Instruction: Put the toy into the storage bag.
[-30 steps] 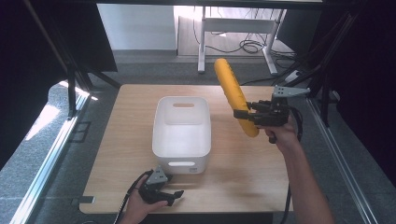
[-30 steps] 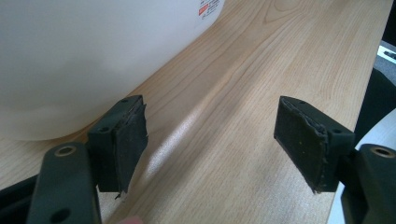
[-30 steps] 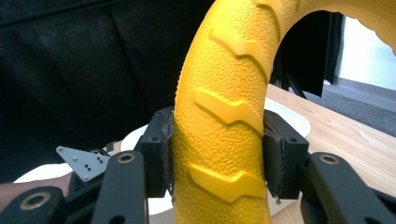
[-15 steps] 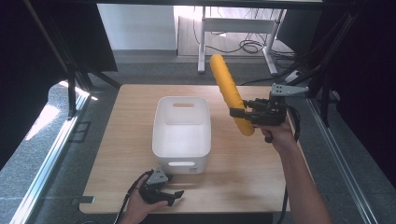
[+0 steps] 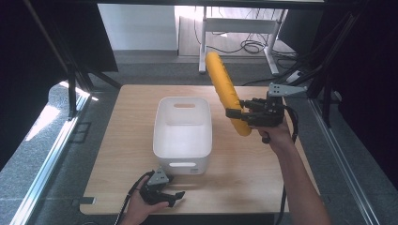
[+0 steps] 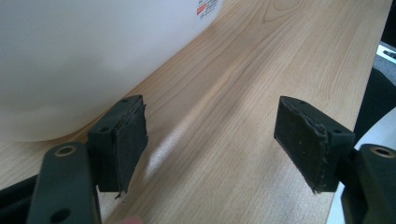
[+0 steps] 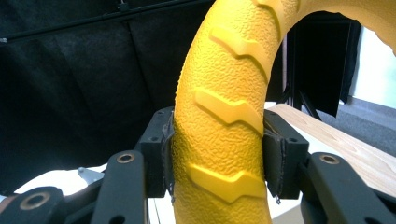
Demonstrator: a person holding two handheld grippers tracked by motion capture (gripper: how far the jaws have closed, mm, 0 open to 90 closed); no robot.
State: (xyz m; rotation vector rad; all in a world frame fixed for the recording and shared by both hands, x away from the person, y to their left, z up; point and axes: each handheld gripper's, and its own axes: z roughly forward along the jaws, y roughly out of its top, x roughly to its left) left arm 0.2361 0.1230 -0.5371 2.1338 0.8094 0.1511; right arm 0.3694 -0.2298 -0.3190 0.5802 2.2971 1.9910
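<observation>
A: Count of things?

B: One yellow ring (image 5: 224, 91), textured, with raised chevron treads. One white bin (image 5: 183, 129) on one wooden table (image 5: 248, 173). Two grippers.

A: Place of the ring?

B: Up in the air, right of the bin and beyond its right rim, well clear of the tabletop. Pinched low down by the right gripper (image 5: 237, 114), both pads pressed flat against its sides in the right gripper view (image 7: 219, 154).

A: Heading, long axis?

B: Seen edge-on from the high view, so a long bar: lower end just past the jaws, toward the person, upper end tilted away and to the left, toward the table's far edge. Arched up and over to the right in the right gripper view.

A: Left gripper (image 5: 162, 193)?

B: Low at the near edge, just beside the bin's near wall (image 6: 70, 60). Jaws spread wide, bare wood between the pads.
</observation>
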